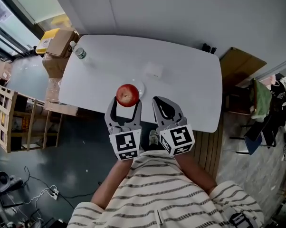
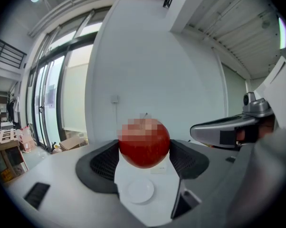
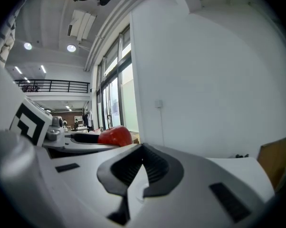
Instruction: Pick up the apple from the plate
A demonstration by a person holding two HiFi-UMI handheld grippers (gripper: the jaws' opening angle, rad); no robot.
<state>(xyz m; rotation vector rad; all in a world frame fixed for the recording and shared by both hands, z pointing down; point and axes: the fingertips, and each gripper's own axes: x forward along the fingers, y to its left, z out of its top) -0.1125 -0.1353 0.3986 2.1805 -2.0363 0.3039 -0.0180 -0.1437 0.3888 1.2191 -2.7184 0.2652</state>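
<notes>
The two ribbed pads (image 2: 105,163) of the left gripper (image 2: 144,152) are clamping one red apple (image 2: 144,148) from either side, holding it in the air above the one small white plate (image 2: 140,191), apple and plate apart. The plate is sitting on the white table (image 1: 181,70), near the edge closest to the person. Just to the right, the right gripper (image 3: 142,161) is hovering with its two jaws closed together at the tips, nothing between them. From the head view, the two grippers are sitting side by side over the table's near edge. Farther out on the table, one clear bottle (image 1: 79,52) is standing at the far left corner, and one small white box (image 1: 154,70) is lying beyond the plate.
</notes>
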